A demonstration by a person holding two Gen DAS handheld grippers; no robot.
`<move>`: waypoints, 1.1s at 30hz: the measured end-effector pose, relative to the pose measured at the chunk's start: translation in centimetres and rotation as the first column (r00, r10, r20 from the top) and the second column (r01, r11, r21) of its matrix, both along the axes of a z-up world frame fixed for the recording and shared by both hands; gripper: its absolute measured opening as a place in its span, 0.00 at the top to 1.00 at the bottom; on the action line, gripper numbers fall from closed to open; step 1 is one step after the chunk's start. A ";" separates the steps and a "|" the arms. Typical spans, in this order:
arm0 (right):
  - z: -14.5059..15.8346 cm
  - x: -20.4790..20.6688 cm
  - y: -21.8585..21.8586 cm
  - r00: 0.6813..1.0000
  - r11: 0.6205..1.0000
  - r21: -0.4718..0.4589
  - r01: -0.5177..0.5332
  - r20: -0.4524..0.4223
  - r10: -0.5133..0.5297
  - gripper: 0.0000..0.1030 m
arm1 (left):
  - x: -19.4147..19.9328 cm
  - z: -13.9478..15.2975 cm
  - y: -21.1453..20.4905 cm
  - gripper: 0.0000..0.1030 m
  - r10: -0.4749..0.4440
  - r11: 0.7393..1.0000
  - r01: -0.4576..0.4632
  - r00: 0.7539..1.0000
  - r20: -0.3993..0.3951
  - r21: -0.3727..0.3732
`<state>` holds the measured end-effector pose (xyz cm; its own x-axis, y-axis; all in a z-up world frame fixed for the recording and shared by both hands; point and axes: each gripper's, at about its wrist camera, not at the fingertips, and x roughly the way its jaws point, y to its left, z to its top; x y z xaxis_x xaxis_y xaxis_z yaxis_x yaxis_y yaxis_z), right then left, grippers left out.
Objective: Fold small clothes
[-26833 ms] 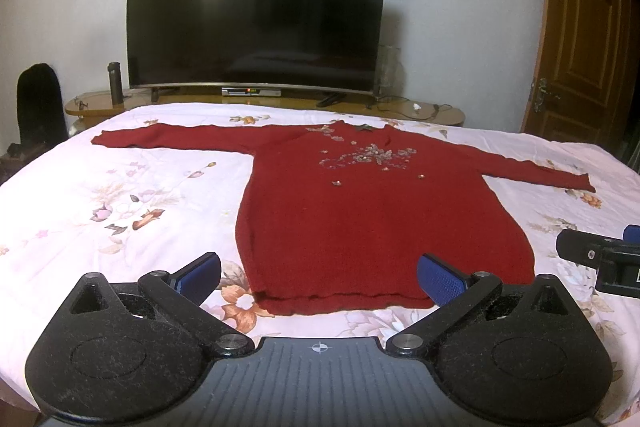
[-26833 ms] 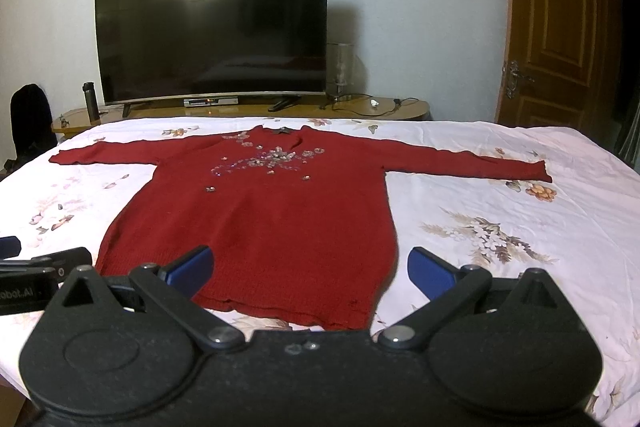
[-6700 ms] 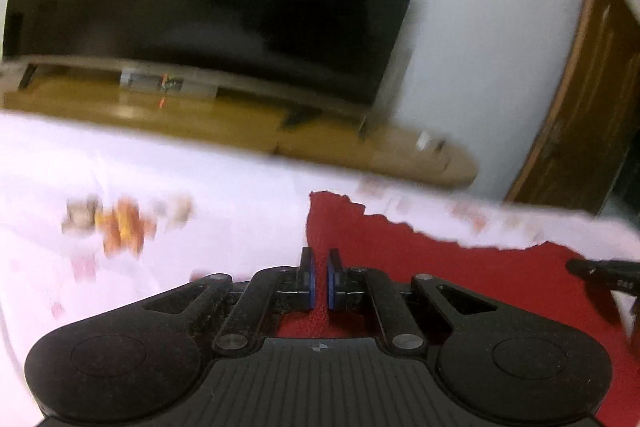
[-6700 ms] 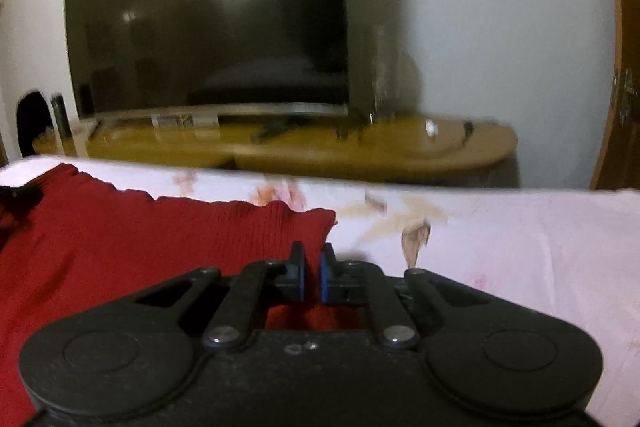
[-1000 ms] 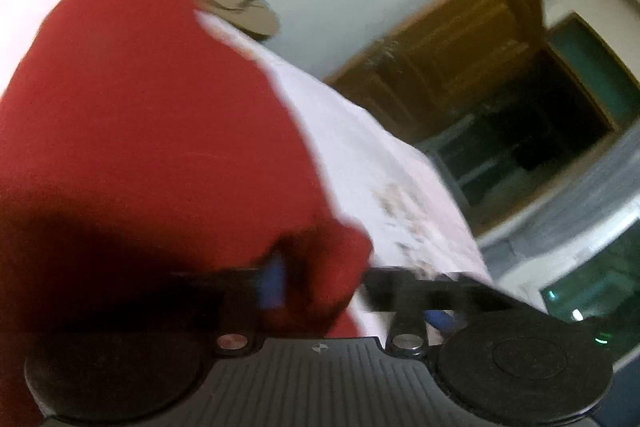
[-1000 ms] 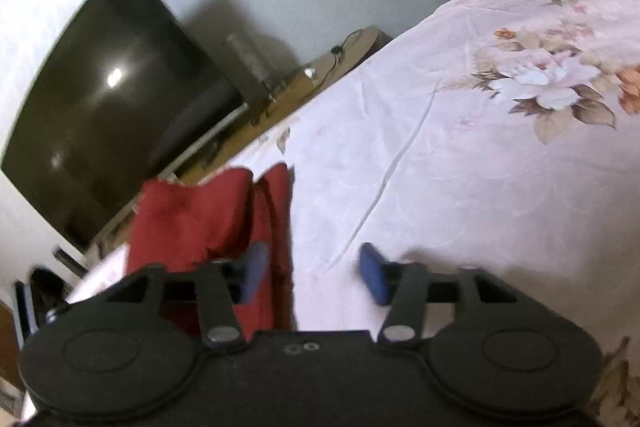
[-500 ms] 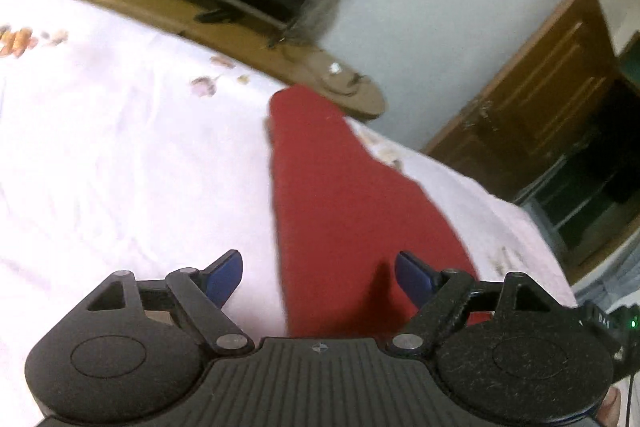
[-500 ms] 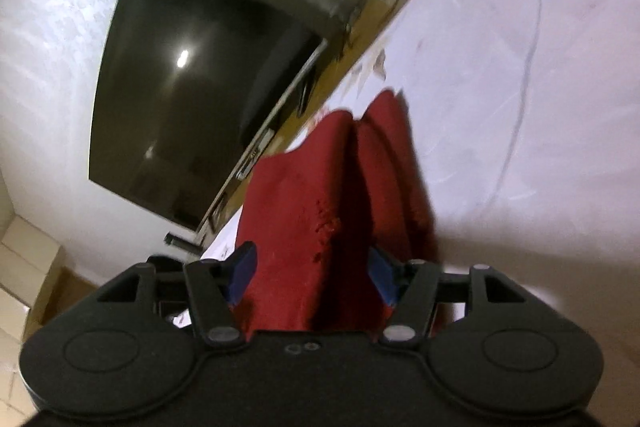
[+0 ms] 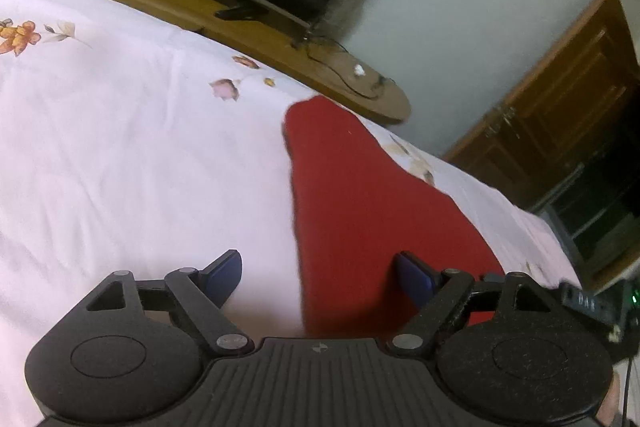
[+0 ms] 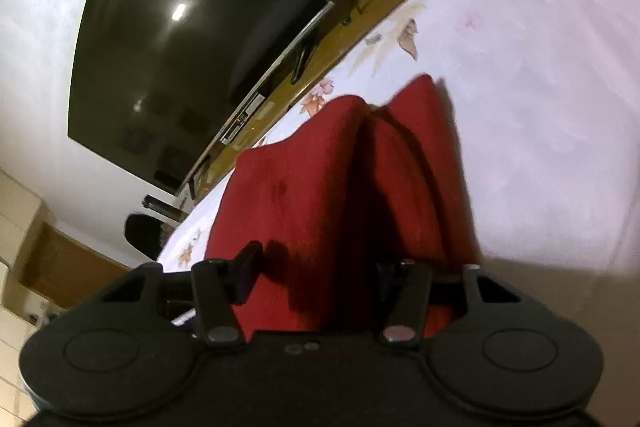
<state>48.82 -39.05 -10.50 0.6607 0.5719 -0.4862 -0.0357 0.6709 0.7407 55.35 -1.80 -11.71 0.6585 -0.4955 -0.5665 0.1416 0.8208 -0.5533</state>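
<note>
Spread flat with both sleeves out at the start, the red sweater [image 9: 360, 195] by this moment lay gathered into a long narrow strip on the floral bed sheet [image 9: 120, 147], running away from both cameras toward the far edge of the bed.

The left claw [image 9: 318, 273] stood spread wide, pinching nothing; its right pad hung over the near end of the strip and its left pad over bare sheet. The right claw [image 10: 316, 267] was closing, with the near end of the sweater [image 10: 320, 187] lying between its pads, though the picture did not show them pressing the cloth yet. In the right wrist view the strip showed two ridges with a dark crease between them, so the side folds looked done.

By my judgement the step in hand was taking hold of the near end to fold the strip across its length. That next move would call for both claws to grip the near end, all layers together, and carry it toward the far end without letting the lengthwise folds slip open.

Beyond the bed stood a wooden TV stand [image 9: 248, 23] with a large dark television [image 10: 192, 39] on it, and a brown door [image 9: 560, 115] off to the right. Nothing lay on the sheet in the way; the thick knit ridges were the likeliest trouble.
</note>
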 end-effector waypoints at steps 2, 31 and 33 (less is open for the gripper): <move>0.4 -0.2 0.5 1.000 0.999 -0.052 -0.009 0.011 0.009 0.76 | 0.8 -0.6 -0.4 0.19 -0.021 1.000 0.021 0.999 -0.034 -0.004; 0.1 1.7 -5.3 0.990 0.989 -0.108 0.098 0.108 -0.087 0.59 | 4.8 1.0 -3.3 0.16 -0.105 0.990 0.106 0.994 -0.010 0.089; -0.1 2.2 -4.7 0.988 0.987 -0.111 0.113 0.119 -0.099 0.80 | 5.3 0.8 -3.6 0.16 -0.106 0.989 0.108 0.994 -0.023 0.098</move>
<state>51.00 -43.74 -10.58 0.7688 0.4394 -0.4646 -0.0385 0.7570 0.6523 60.64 -5.42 -10.92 0.5937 -0.5037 -0.6276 0.2226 0.8523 -0.4734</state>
